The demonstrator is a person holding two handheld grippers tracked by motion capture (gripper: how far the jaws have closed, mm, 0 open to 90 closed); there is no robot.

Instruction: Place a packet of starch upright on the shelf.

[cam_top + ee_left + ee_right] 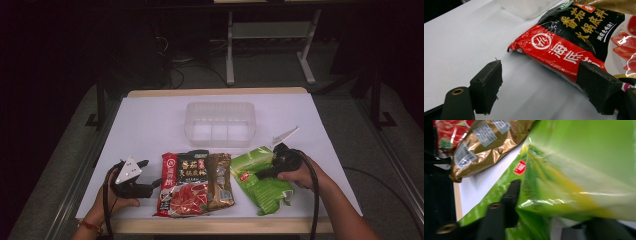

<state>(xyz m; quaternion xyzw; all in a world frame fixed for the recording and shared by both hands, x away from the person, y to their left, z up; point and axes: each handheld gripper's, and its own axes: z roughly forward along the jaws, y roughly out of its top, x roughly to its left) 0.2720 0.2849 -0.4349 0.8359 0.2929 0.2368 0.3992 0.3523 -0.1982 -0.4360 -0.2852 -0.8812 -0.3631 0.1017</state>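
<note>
Green packet (579, 177): clamped in my right gripper (267, 172) jaws.
Left gripper (150, 186): my jaws apart, beside red packet (564, 47).
Counter (150, 125): white.

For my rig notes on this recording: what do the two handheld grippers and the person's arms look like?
Both grippers are black. The left gripper carries a grey three-cornered plate and flat, dark rectangular jaw pads. A black cable trails from each, including the right gripper. The forearms are bare, with a reddish bracelet on the left wrist.
</note>
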